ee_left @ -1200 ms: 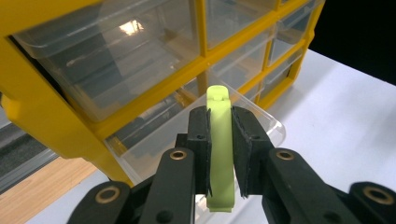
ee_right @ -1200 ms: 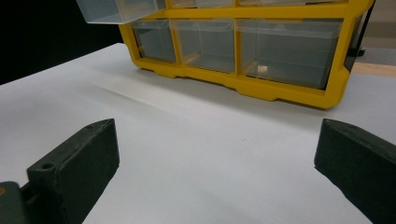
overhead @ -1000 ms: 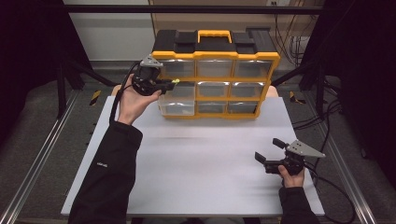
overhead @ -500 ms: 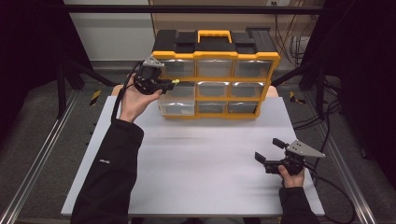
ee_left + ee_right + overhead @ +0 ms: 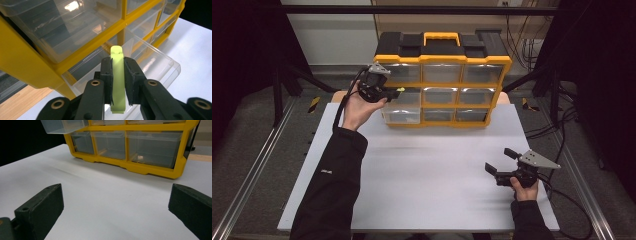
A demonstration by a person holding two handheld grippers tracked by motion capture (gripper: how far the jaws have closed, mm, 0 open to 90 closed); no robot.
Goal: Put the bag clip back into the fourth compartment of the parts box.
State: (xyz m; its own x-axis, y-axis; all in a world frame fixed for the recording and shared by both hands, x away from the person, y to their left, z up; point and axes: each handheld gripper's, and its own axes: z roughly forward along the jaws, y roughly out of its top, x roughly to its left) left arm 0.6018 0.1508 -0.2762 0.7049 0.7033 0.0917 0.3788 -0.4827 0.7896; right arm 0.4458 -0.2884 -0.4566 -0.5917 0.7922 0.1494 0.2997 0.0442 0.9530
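Note:
A yellow and black drawer cabinet [image 5: 442, 80] with clear drawers stands at the back of the white table [image 5: 422, 170]. Its middle-left drawer [image 5: 150, 62] is pulled out. My left gripper [image 5: 388, 93] hovers over that drawer, shut on a light green flat piece [image 5: 118, 80] that stands on edge between the pads. The piece's tip [image 5: 400, 90] pokes out toward the cabinet. My right gripper [image 5: 501, 161] rests low at the table's front right, open with nothing between its jaws, facing the cabinet [image 5: 140, 147].
Black frame bars and cables [image 5: 557, 125] run along the table's right side. A metal rail [image 5: 252, 175] borders the left. A wooden board [image 5: 22, 110] lies under the cabinet's left end.
The left hand with the green piece has shifted slightly right, closer over the open drawer. The right gripper has stayed still.

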